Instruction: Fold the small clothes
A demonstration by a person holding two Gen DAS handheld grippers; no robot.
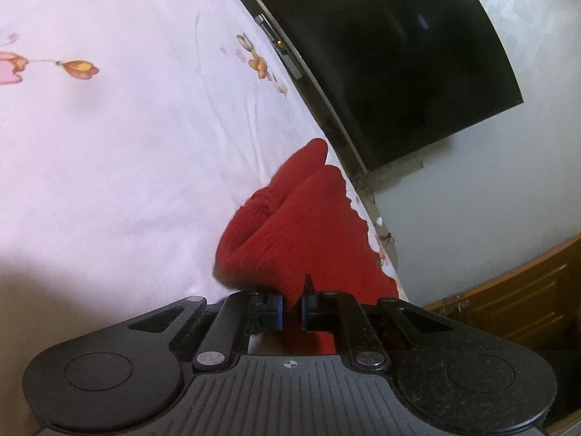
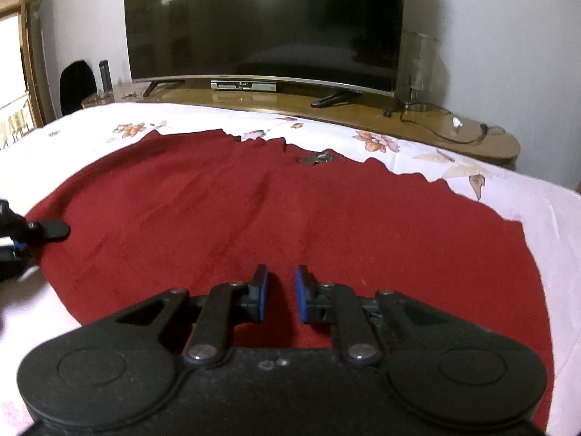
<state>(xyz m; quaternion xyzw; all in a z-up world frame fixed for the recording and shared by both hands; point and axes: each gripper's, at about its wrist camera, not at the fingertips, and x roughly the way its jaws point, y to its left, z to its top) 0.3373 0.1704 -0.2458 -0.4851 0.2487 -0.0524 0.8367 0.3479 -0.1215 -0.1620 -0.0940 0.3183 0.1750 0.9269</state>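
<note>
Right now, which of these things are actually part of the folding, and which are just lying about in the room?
Part of the job:
- red knitted garment, spread on the bed
- left hand-held gripper, pinching a bunched part of it
- right hand-held gripper, open above the cloth
- flowered bedsheet underneath

Just lying about:
- television
- wooden TV stand
- set-top box
- lamp

Red garment (image 2: 254,210) of matt knitted cloth with a fuzzy nap, bedsheet (image 1: 127,145) of smooth thin cloth printed with flowers, TV screen (image 2: 265,21) glossy black, TV stand (image 2: 363,109) of polished glossy wood, gripper (image 2: 281,298) of matt black plastic
</note>
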